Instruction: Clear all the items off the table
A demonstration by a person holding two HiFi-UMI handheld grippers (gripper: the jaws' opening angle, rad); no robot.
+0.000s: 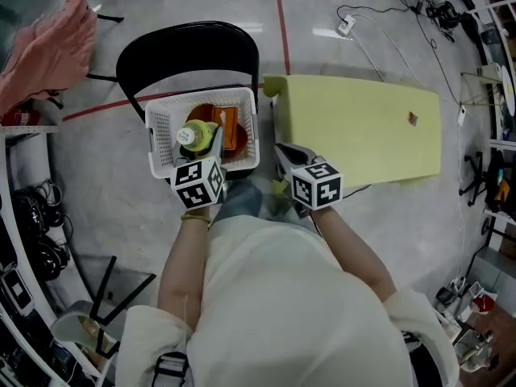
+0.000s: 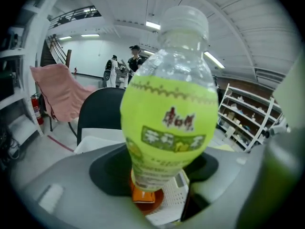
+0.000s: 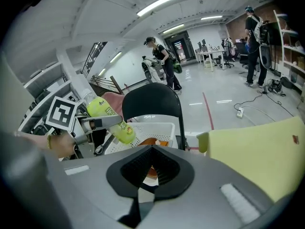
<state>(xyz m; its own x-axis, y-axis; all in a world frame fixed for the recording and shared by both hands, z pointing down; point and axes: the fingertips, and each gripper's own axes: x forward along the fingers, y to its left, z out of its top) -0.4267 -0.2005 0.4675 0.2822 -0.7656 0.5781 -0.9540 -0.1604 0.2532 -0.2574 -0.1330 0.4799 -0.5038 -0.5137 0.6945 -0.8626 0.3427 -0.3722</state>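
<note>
Green-labelled drink bottle [image 1: 193, 138] with a white cap is clamped between the jaws of the left hand-held gripper [image 1: 208, 153]. It is held tilted over the white basket [image 1: 160, 127] that stands on the black chair [image 1: 185, 47], and orange packets [image 1: 227, 124] lie in the basket beneath it. Right hand-held gripper [image 1: 285, 158] hovers beside the near left end of the yellow counter [image 1: 355, 135], jaws together with nothing between them, while one small reddish thing [image 1: 412, 118] lies on the counter, well apart from both grippers
</note>
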